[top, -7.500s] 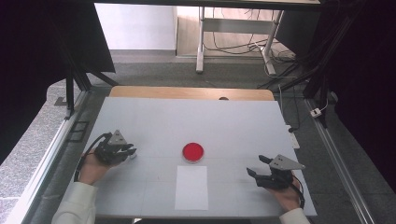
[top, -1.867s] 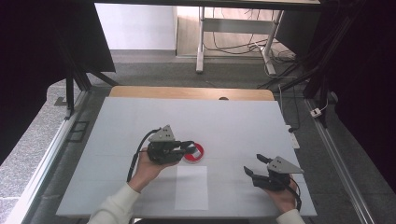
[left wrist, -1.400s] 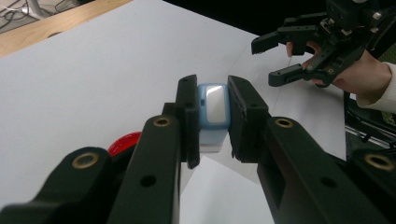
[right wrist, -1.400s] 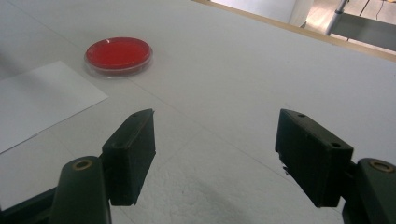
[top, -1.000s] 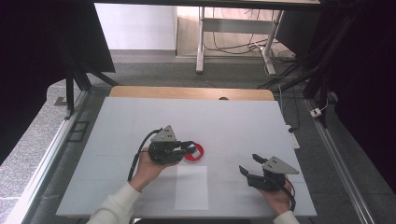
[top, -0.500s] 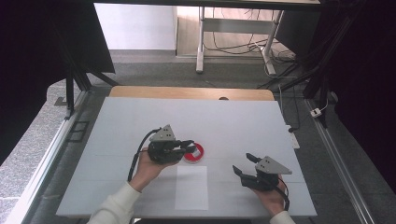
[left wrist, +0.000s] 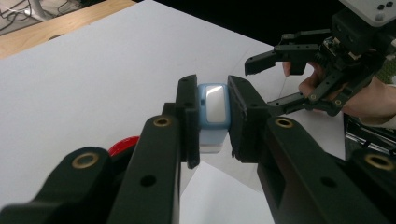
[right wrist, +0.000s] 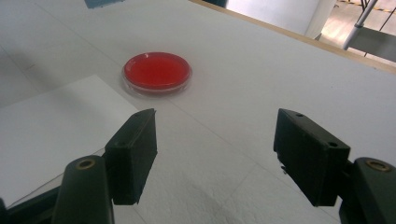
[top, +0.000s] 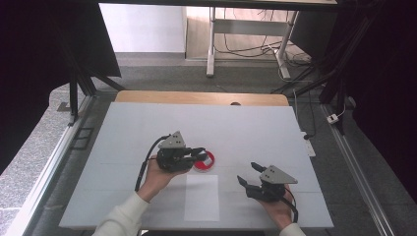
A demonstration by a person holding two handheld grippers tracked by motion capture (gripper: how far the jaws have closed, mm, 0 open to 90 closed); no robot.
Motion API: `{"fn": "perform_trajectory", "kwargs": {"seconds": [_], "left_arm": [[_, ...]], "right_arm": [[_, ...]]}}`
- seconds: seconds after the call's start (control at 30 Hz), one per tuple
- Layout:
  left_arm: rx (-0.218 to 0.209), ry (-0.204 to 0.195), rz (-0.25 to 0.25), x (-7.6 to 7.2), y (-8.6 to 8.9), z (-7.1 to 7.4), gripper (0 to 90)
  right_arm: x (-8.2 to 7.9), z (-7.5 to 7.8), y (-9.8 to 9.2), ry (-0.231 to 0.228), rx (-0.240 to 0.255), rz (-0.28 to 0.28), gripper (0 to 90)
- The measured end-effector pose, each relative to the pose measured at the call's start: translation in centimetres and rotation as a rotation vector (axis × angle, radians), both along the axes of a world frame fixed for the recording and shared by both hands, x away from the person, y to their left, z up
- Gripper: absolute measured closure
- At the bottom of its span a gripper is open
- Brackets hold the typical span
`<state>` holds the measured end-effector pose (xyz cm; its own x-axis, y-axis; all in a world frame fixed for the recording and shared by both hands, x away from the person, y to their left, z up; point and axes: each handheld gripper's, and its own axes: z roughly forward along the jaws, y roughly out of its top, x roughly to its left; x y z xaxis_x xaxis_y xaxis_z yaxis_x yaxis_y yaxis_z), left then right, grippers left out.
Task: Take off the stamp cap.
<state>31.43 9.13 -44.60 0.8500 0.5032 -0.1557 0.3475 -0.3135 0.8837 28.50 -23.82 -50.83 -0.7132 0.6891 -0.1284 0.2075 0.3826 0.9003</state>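
A small blue-and-white block [left wrist: 211,116] is clamped upright in the left gripper [left wrist: 210,119], just above the red dish [right wrist: 156,72] on the counter [top: 255,128]. The right gripper [right wrist: 215,149], fingers spread and empty, is aimed toward the dish from nearby.

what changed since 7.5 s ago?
Left gripper moved from the table's left edge in to the red dish, now shut on a small blue-and-white object. Right gripper shifted left toward the white sheet, fingers open. Dish and sheet stayed put.
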Motion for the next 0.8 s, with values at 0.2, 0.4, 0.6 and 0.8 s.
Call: {"fn": "perform_trajectory", "kwargs": {"seconds": [0.2, 0.4, 0.6, 0.8], "left_arm": [[0.002, -0.003, 0.002, 0.0, -0.1, 0.0, 74.5], [0.006, 0.003, 0.003, 0.1, -0.3, -0.2, 74.4], [0.007, 0.006, 0.002, 0.0, -0.4, -0.3, 74.4], [0.009, 0.007, 0.001, 0.1, -0.5, -0.4, 74.5]], "right_arm": [[0.0, -0.1, 0.9, 0.001, -0.002, 0.003, 29.6], [-0.1, -0.4, 2.1, -0.01, -0.015, 0.019, 29.6], [-0.1, -0.6, 3.1, -0.009, -0.023, 0.032, 29.6], [0.1, -0.7, 3.7, -0.016, -0.02, 0.032, 29.5]]}}
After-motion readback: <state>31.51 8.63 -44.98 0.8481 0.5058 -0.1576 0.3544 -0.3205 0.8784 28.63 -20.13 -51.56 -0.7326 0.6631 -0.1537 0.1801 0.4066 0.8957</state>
